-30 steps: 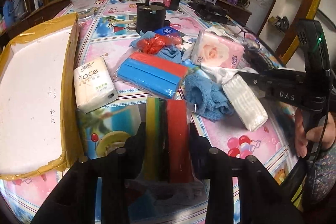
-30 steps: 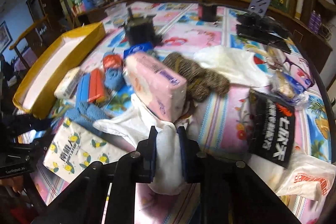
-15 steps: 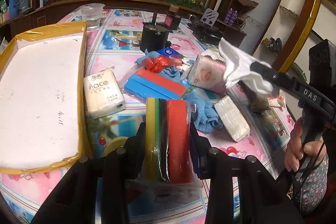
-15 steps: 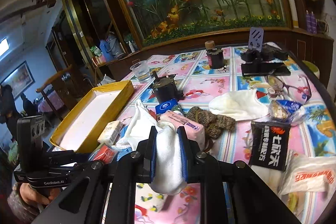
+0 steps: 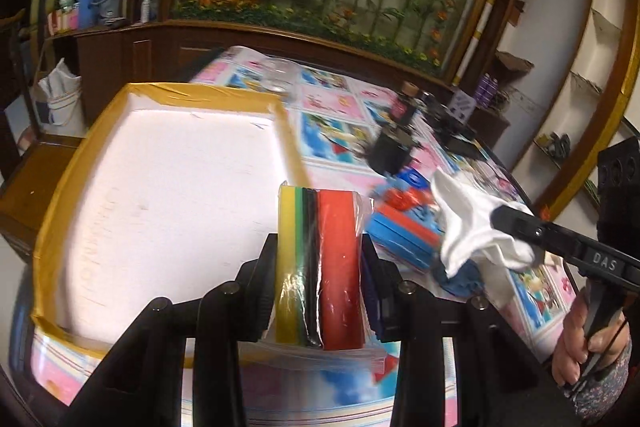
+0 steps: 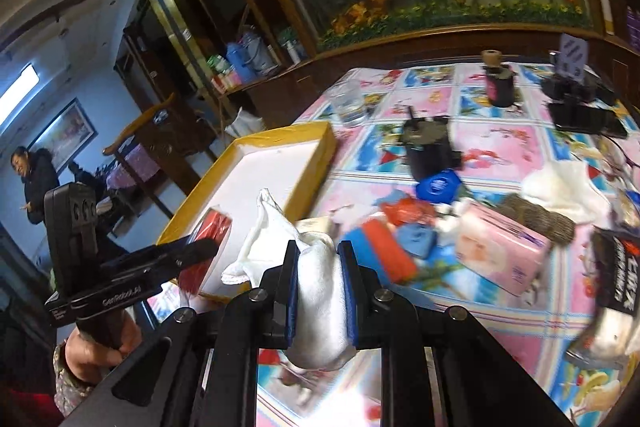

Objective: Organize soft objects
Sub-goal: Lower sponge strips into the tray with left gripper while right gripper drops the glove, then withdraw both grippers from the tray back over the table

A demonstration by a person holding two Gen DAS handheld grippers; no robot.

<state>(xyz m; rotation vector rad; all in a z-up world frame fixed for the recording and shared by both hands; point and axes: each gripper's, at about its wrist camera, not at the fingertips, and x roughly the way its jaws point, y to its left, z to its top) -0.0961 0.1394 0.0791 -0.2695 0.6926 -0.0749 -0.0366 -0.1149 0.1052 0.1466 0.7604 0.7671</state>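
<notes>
Sponges in a plastic pack [image 5: 320, 267] are clamped in the left gripper [image 5: 320, 269] fingers and a white cloth [image 6: 318, 301] in the right gripper [image 6: 318, 297] fingers, both carried above the table [image 6: 500, 147] toward the yellow-rimmed tray [image 5: 60, 219], so I judge the next move is lowering and releasing them inside.

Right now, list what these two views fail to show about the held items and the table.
- Left wrist view: the sponge pack hides the tray's near right corner.
- Left wrist view: the white cloth covers the blue towel behind it.
- Right wrist view: the cloth's lower end is hidden behind the right gripper.
- Both views: blur smears the pink tissue pack; its print is unreadable.
</notes>
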